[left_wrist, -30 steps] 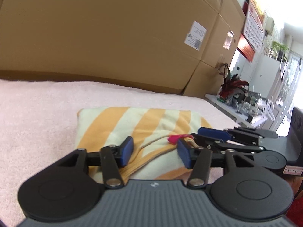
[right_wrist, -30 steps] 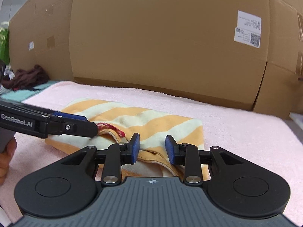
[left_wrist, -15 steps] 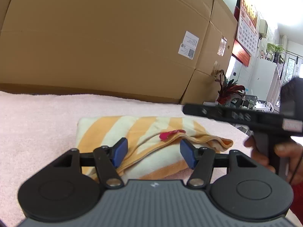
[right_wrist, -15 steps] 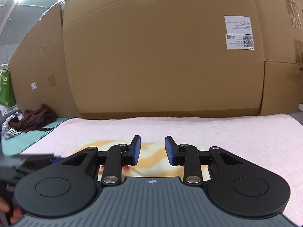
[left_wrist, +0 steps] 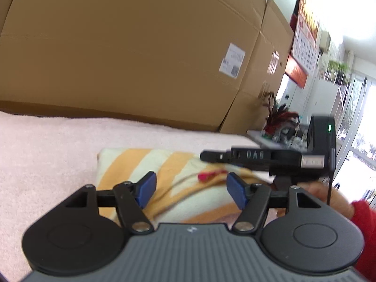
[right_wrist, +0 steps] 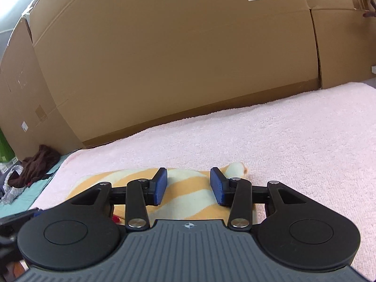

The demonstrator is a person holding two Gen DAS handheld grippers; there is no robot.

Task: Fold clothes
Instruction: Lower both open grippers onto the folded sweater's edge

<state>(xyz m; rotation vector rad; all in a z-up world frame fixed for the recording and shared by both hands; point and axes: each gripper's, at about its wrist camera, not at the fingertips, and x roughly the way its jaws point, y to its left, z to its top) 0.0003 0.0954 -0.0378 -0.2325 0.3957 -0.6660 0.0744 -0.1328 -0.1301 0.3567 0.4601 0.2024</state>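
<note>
On the pink towel [right_wrist: 293, 141] spread before the cardboard boxes [left_wrist: 131, 54] lies the striped garment [left_wrist: 174, 164], orange and cream, already folded into a compact bundle. We judge the folding of this piece nearly done: edges are stacked, yet the near side looks loose, with a rumpled seam and a small red tag [left_wrist: 209, 175] showing. What may remain is tidying that edge, or one last fold; a dark heap of other clothes [right_wrist: 40, 162] sits well apart at the far left of the right wrist view, perhaps next in line.

Left gripper [left_wrist: 190, 188]: fingers spread and opening further, hovering over the near edge of the bundle, pads not pressing cloth as far as we can see. Right gripper [right_wrist: 189, 185]: fingers opening too, the bundle seen between them but not pinched. Both released, then.

Long axis of the bundle: in the left wrist view it runs from the left corner towards the right gripper's body, roughly parallel to the boxes. A small cream tip [right_wrist: 237, 168] pokes out at its right end
</note>
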